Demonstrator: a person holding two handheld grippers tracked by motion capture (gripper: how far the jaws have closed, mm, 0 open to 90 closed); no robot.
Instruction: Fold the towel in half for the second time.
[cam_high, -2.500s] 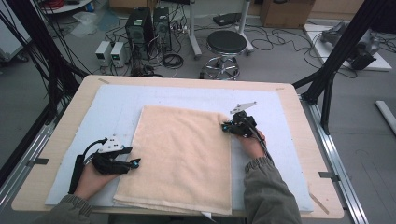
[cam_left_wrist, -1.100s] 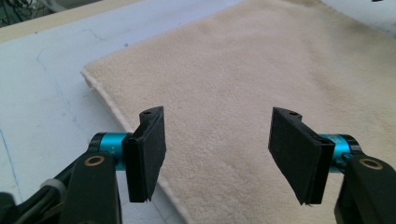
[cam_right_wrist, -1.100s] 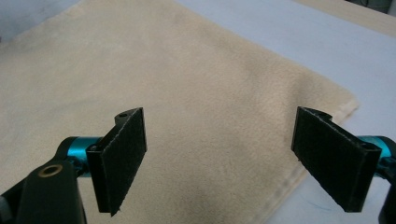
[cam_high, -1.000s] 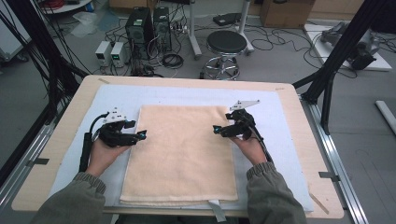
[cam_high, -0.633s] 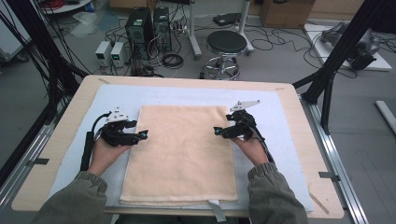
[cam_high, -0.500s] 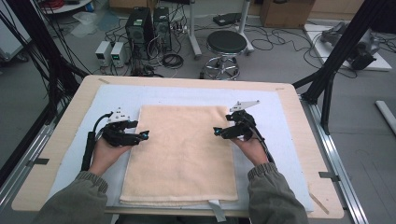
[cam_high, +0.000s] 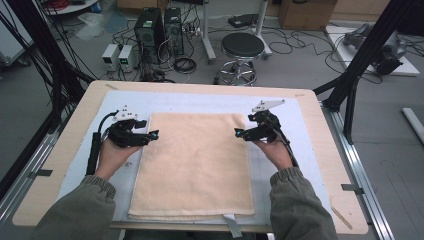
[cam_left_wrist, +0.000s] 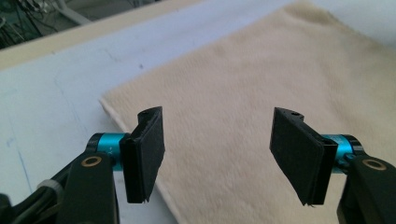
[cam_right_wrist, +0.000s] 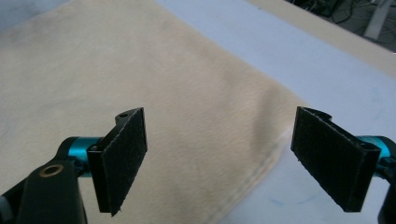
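Left tool (cam_high: 152, 134): jaws spread, nothing between the pads, tips pointing toward 3 o'clock in the high view, poised at the left edge of the towel. In the left gripper view (cam_left_wrist: 224, 158) the pads stand apart above the cloth's edge, clear of the pile.

Right tool (cam_high: 239, 133): jaws spread, nothing pinched, tips pointing toward 9 o'clock at the towel's right edge. In the right gripper view (cam_right_wrist: 233, 163) the pads straddle the hemmed edge without pressing on it.

Towel (cam_high: 195, 165): one item, pale peach-beige, short plush nap, folded flat into an upright rectangle; layered edges show along the 6 o'clock side, and a stitched hem runs along the right edge (cam_right_wrist: 261, 172). Surface smooth, with no marked creases. It lies at the middle of the white mat (cam_high: 300, 120), between the two tools.

Mat: pale, with faint blue pen marks; bare strips lie at 9, 12 and 3 o'clock of the towel, the widest at 3 o'clock.

Tabletop (cam_high: 90, 105): light wood border showing round the mat on all sides; the towel's near edge lies close to the 6 o'clock rim.

Surroundings at 12 o'clock, off the tabletop: a black stool (cam_high: 242, 47) and computer towers (cam_high: 160, 25) on the floor.
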